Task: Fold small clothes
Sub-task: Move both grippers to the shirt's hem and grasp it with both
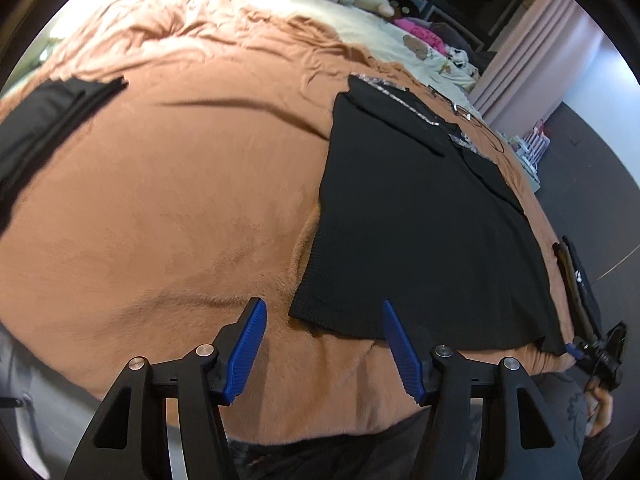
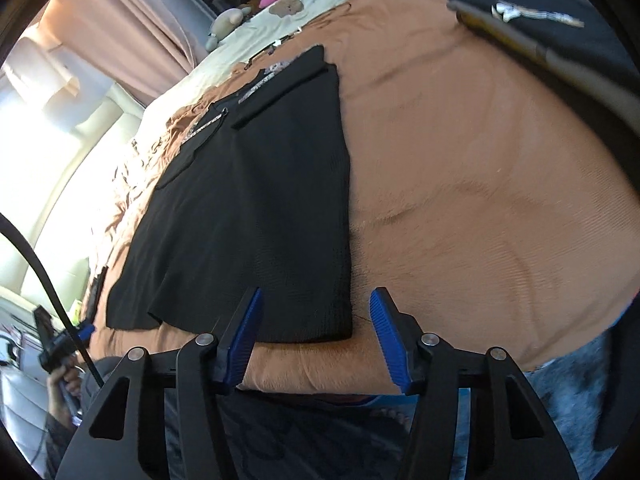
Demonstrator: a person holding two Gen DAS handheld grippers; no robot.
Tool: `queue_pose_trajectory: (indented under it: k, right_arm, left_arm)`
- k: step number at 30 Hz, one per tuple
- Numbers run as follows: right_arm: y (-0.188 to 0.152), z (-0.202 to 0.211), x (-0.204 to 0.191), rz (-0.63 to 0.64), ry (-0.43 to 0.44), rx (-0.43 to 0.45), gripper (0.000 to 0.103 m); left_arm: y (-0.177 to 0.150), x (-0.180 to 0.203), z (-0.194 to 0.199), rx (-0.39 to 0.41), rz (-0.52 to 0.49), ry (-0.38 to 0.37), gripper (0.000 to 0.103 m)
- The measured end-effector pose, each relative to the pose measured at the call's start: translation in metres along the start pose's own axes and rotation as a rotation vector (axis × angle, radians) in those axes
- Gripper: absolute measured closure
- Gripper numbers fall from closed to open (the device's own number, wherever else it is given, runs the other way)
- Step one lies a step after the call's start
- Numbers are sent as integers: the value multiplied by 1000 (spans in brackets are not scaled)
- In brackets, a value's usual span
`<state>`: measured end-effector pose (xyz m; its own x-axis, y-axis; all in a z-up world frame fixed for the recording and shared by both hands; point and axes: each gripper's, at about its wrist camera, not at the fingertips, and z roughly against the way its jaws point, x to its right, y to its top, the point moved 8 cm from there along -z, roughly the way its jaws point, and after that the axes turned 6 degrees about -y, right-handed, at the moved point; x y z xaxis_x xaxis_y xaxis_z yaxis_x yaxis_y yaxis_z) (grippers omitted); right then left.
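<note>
Left wrist view: black garment [image 1: 420, 216] flat on bed [image 1: 180, 200], sides apparently folded in; lengthwise fold remains. Left hand-held gripper [image 1: 324, 354], right hand-held gripper [image 2: 316, 340] both wide open, empty.

A wide stretch of bare brown blanket [image 1: 168, 184] lies open on the bed, between the spread black garment [image 1: 412, 216] and a folded dark pile [image 1: 36, 120] at the far left edge; nothing stands on it. In the right wrist view, the blanket to the right of the garment is likewise clear up to a dark folded piece with a pale printed mark [image 2: 560, 28] in the upper right corner. The left tongs [image 1: 324, 344] hang spread above the near hem's left corner, the right tongs [image 2: 316, 332] spread over its right corner. Past the garment's collar lie small scattered items [image 1: 464, 110] and a cream quilt with soft toys [image 1: 420, 40].
</note>
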<state>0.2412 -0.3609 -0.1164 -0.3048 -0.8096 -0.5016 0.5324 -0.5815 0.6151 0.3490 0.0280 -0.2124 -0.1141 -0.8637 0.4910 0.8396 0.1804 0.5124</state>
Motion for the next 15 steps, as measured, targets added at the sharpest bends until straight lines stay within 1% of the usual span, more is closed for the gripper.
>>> queue_pose_trajectory:
  k: [2,3,4,5,6,8,11,15]
  right_arm:
    - [-2,-5,5,-21,18,-13,50]
    - [-2,-9,9,-30,21,-20,52]
    - [-3,-11,13,-39,23,-29,59]
    - [-5,-14,18,-55,32,-38,63]
    - [-6,-16,21,-70,44,-42,65]
    - [-7,-14,26,-94,76,-39,65]
    - [-7,-12,33,-130,121,-42,65]
    - [-10,-15,41,-177,166,-41,65]
  left_arm:
    - [2,-4,-7,-17,31,-20,41]
    - [3,-6,-11,-25,41,-27,41]
    - [3,-8,-14,-34,48,-32,41]
    - [5,-9,-16,-43,54,-38,41]
    - [6,-10,-19,-53,63,-49,42]
    - [8,-11,-24,-66,76,-64,45]
    - [11,-14,-35,-90,90,-57,50]
    - [11,-17,-44,-104,90,-49,51]
